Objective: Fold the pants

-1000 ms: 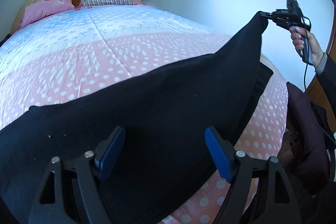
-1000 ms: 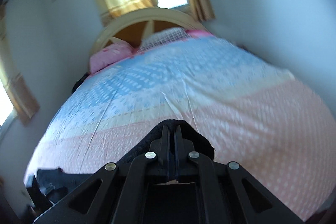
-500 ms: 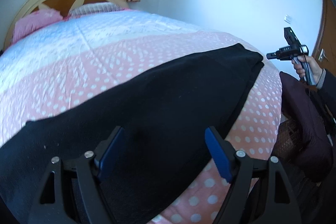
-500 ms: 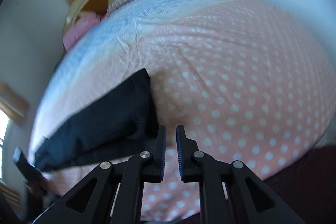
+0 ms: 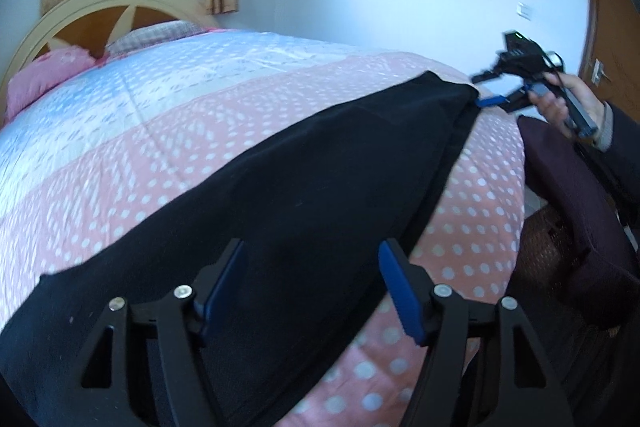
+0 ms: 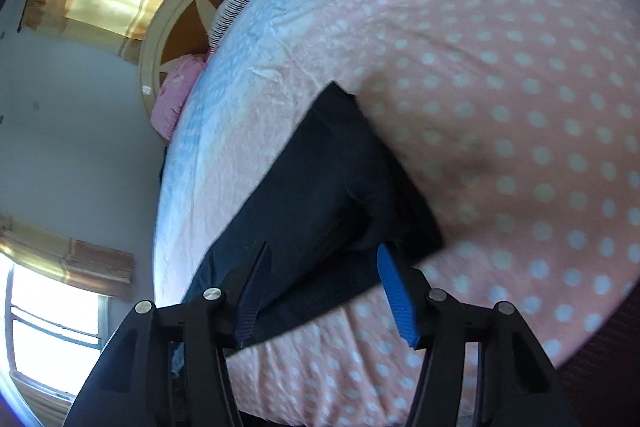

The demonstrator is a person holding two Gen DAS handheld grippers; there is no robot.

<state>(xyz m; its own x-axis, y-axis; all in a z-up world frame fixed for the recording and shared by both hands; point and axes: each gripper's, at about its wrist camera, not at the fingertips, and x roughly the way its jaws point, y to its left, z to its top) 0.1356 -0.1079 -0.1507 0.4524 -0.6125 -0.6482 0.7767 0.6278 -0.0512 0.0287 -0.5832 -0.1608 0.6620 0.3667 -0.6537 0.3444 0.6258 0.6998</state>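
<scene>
The black pants (image 5: 304, 187) lie stretched along the foot of the bed (image 5: 168, 131), on the pink dotted part of the quilt, with one long edge running near the bed's side. They look already doubled lengthwise, one leg on the other, since a second layer shows along the lower edge in both views. Lying flat and straight like this suits a next fold across their length.

The left gripper (image 5: 312, 287) hovers over the near end of the pants with its blue pads spread wide and nothing between them. It is placed over the cloth, probably so that it can drop onto this end and pinch it.

The right gripper (image 6: 320, 287) is at the far end, held in a person's hand (image 5: 568, 103). Its pads stand apart too, and from its own camera the corner of the pants sits just ahead of and between them, not pinched. Seen from the left wrist, its lower blue pad reaches to the tip of the cloth; whether it touches cannot be told.

With a gripper at each end and both empty, the pair seems set to take hold of matching ends, so the cloth stays even when lifted.
</scene>
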